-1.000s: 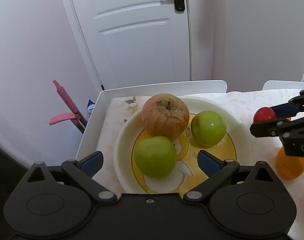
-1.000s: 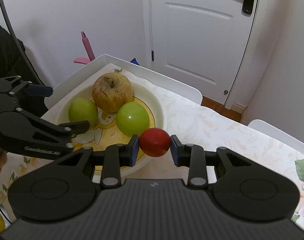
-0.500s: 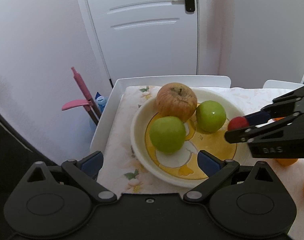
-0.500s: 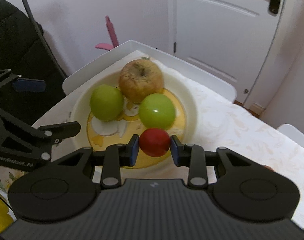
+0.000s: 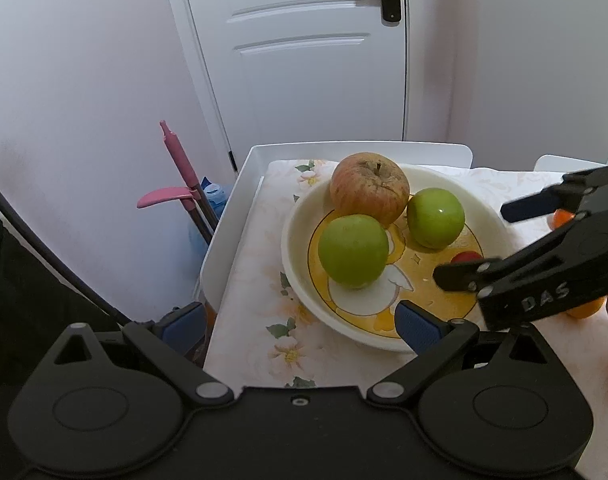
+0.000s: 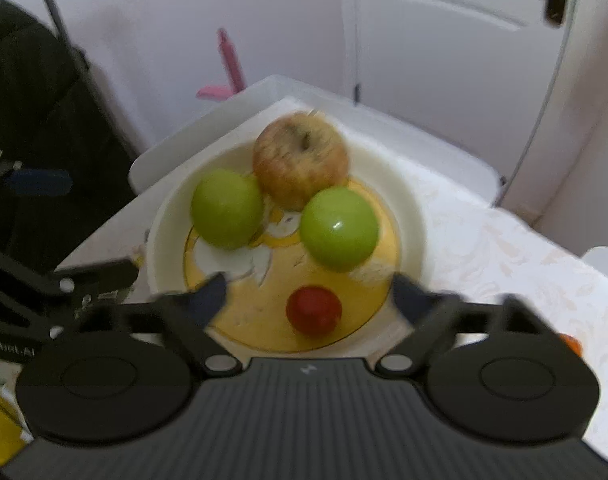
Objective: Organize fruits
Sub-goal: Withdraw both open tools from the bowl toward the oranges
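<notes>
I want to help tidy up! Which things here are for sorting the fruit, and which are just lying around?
For the job:
- bowl
- red fruit, lying in the bowl
- green apples
- big reddish apple
- oranges on the table
- right tongs, open

Just lying about:
- pink handle
- door

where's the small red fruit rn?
In the bowl, right wrist view: red fruit lies on the yellow base, just below the nearer green apple.

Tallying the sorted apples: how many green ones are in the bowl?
2. One green apple lies at the bowl's left, the other green apple right of it, both in front of the reddish apple. None seems hidden.
</notes>
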